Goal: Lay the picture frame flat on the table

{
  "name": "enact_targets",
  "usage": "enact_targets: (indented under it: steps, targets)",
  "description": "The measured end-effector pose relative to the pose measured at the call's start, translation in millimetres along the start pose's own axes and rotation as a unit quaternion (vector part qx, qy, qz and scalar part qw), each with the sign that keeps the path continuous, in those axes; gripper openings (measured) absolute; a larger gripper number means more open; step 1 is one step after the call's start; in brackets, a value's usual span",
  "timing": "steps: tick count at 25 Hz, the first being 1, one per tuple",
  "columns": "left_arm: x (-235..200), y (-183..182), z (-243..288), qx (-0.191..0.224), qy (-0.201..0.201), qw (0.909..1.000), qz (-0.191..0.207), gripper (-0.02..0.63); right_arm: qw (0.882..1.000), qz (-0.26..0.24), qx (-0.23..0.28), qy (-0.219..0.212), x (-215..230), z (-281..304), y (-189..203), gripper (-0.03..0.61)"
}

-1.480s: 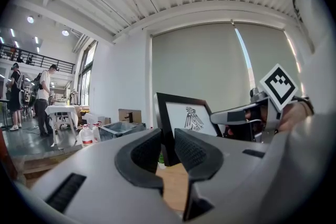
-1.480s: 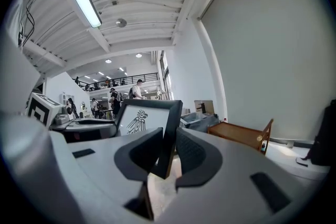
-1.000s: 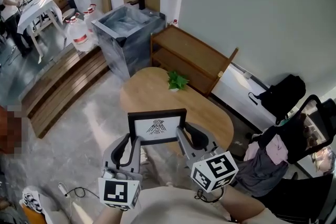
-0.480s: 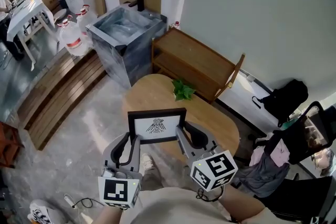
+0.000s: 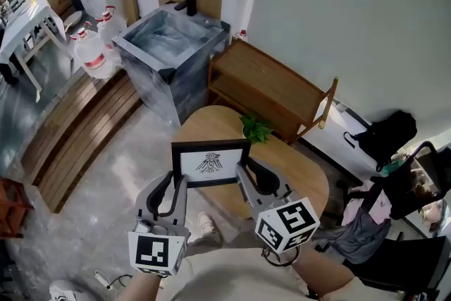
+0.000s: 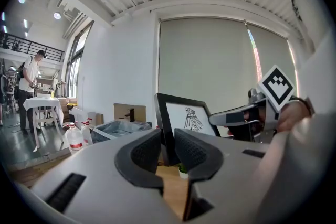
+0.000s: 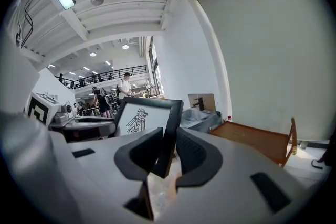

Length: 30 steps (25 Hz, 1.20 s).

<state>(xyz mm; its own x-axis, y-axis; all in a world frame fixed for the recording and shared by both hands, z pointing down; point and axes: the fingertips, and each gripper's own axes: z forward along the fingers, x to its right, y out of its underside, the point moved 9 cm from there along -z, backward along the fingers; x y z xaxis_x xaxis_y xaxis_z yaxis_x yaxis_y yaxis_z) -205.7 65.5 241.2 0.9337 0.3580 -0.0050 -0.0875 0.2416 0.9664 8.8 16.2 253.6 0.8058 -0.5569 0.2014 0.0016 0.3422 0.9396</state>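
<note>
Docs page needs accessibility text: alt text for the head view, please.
The left gripper and right gripper hold a black frame upright by its sides, above a wooden table with a small plant. Behind stand a wooden bench and a grey sink.

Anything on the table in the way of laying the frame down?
Only the plant at the table's far edge, just beyond the frame. The visible wood nearer looks bare; the patch under the frame is hidden.
</note>
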Motion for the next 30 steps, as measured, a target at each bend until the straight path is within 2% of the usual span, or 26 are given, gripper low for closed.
enact_targets:
  steps: [4,6,9,13,19,30]
  targets:
    - [-13,-2,13,-0.015,0.000,0.9999,0.004,0.075,1.000,0.010,-0.005,0.002,4,19,-1,0.064]
    - [-17,-3,20,-0.010,0.001,0.9999,0.003,0.075,1.000,0.011,-0.007,0.001,8,25,-4,0.064]
    - [-19,-5,31,-0.030,-0.001,0.9995,0.002,0.075,1.000,0.008,-0.007,-0.001,17,34,-10,0.064]
    - [-16,-7,46,-0.009,-0.006,0.9999,-0.010,0.075,1.000,0.005,-0.009,-0.005,31,42,-12,0.064]
    - [-9,-11,71,-0.014,-0.012,0.9998,-0.010,0.075,0.999,0.031,-0.013,-0.011,58,52,-14,0.063]
    - [-20,-4,122,-0.032,-0.013,0.9993,-0.013,0.075,0.999,0.028,-0.027,-0.006,92,89,-10,0.063]
